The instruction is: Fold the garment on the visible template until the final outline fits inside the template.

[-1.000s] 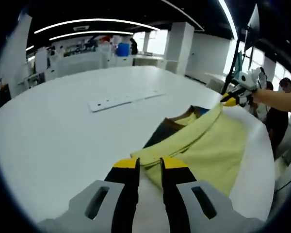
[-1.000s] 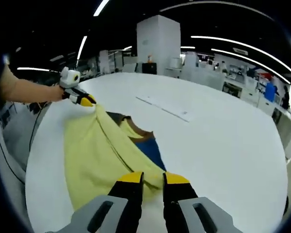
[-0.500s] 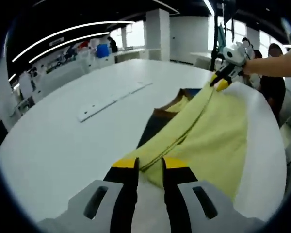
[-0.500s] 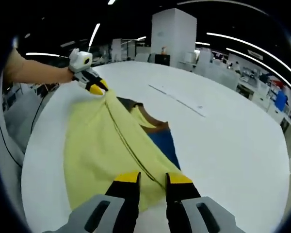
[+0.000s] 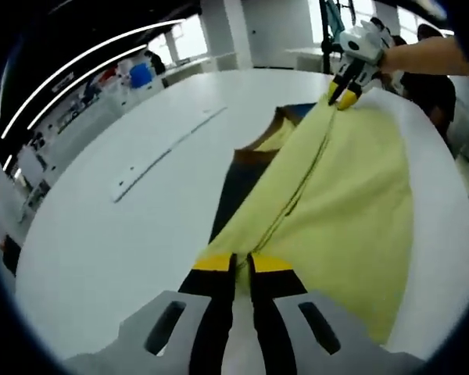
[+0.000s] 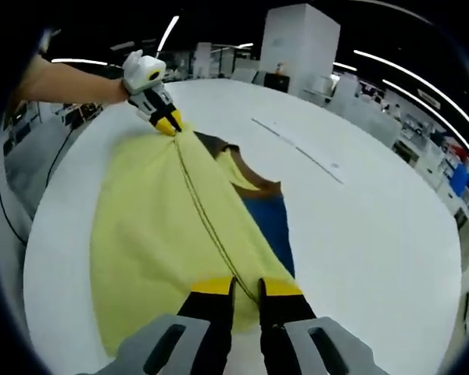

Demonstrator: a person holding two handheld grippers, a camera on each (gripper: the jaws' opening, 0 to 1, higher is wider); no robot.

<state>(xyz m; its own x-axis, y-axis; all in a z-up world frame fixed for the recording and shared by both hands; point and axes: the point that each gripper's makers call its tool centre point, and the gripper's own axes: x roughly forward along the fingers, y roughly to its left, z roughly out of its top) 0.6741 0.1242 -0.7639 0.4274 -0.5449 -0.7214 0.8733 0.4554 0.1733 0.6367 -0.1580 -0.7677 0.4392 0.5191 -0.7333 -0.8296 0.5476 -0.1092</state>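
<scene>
table: big round white table point(image 5: 102, 234), garment laid flat on it for folding
garment: yellow cloth garment point(image 5: 352, 195) with blue and brown parts, on the table, edge lifted taut between my grippers to fold over
left gripper point(image 5: 242, 262): clenched on near edge
right gripper point(image 6: 245, 286): clamped on the opposite edge
strip: thin white strip point(image 5: 160, 148), lying apart from it

Left of the fingers point(image 5: 216, 264) the white bench point(image 5: 102, 234) is bare, except a long white strip point(image 5: 166, 145) lying there.
</scene>
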